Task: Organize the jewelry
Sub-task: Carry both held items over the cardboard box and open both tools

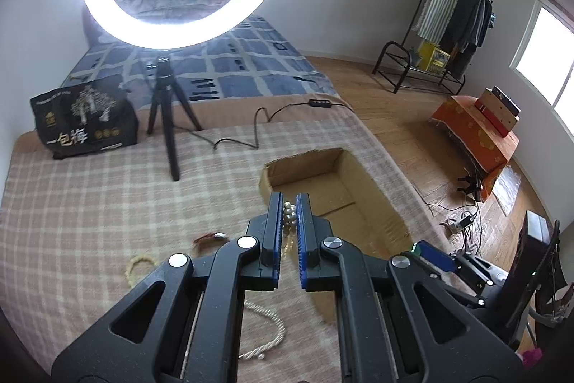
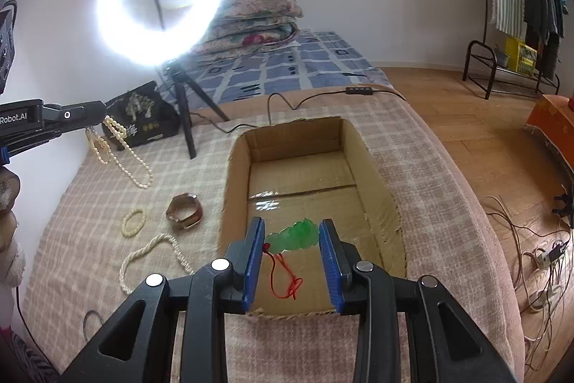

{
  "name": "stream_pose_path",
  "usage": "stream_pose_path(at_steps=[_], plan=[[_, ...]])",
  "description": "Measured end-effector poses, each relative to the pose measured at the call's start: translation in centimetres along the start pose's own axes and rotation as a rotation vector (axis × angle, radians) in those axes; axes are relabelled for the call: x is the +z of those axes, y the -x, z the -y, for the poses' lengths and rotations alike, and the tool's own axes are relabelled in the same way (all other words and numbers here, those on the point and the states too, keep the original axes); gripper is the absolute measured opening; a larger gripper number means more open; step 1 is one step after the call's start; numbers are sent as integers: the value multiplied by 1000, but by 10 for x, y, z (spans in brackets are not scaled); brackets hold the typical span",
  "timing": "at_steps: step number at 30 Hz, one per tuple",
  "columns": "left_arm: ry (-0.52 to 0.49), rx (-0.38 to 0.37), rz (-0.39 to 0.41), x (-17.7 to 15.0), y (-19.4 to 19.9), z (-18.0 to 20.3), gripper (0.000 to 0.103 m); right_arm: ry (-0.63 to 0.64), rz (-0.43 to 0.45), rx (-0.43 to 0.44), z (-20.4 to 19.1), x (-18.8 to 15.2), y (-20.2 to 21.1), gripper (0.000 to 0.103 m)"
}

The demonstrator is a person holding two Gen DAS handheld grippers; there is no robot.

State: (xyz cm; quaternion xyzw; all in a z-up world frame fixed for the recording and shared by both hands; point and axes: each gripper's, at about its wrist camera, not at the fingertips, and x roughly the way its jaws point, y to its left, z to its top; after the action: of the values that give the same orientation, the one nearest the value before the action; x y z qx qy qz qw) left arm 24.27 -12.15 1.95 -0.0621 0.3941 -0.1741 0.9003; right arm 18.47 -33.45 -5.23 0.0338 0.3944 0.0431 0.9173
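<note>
Item one, nearest the lens: my left fingers (image 1: 288, 203), blue pads clamped on a pearl necklace (image 2: 125, 146), its strands hanging free in loops above the checked blanket (image 2: 89, 203) covering the bed. Held aloft, the necklace sits to the left of the cardboard box (image 2: 236, 174), with its long axis running downward from the pinch; the box opening lies ahead and to the right of these fingers, so the carry, as I judge it, goes rightward over the near wall. Item two: my right fingers (image 2: 292, 232), spread apart and empty, poised over the box just above a green pendant (image 2: 297, 236) with red cord lying on the box floor. Remaining on the blanket: a watch (image 2: 184, 211), a small bead bracelet (image 2: 133, 221), a twisted rope necklace (image 2: 150, 257).
</note>
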Motion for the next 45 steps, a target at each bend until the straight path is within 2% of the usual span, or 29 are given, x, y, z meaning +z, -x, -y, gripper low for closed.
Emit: stream_pose_path(at_steps=[7,23,31,33,34,35,36,37,39,41,45], plan=[[-14,-40,-54,15,-44,26,5,-26,-25,-17,13,6,-18,32],[-14,-45,-184,20,-137,51,5,-22,-95,-18,16,-8,-34,32],[-18,-42,-207,16,-153,55,5,-13,-103,-14,14,-10,-33,34],[-22,-43,-210,17,-152,55,6,-6,-103,-22,13,-11,-32,42],[-25,-46,-212,17,-151,55,12,-4,-101,-30,13,-11,-32,57],[-28,-46,-211,17,-151,56,20,0,-93,-34,12,-11,-30,68],[-35,-46,-204,17,-149,57,37,5,-87,-38,12,-11,-29,73],[-43,-43,-193,17,-146,57,50,13,-85,-46,11,-12,-28,79],[-53,-29,-172,17,-138,57,55,29,-82,-58,9,-12,-26,86],[-61,-27,-167,18,-132,58,55,51,-75,-68,5,-12,-24,90],[-70,-22,-152,20,-120,57,56,84,-68,-82,-1,-13,-20,92]])
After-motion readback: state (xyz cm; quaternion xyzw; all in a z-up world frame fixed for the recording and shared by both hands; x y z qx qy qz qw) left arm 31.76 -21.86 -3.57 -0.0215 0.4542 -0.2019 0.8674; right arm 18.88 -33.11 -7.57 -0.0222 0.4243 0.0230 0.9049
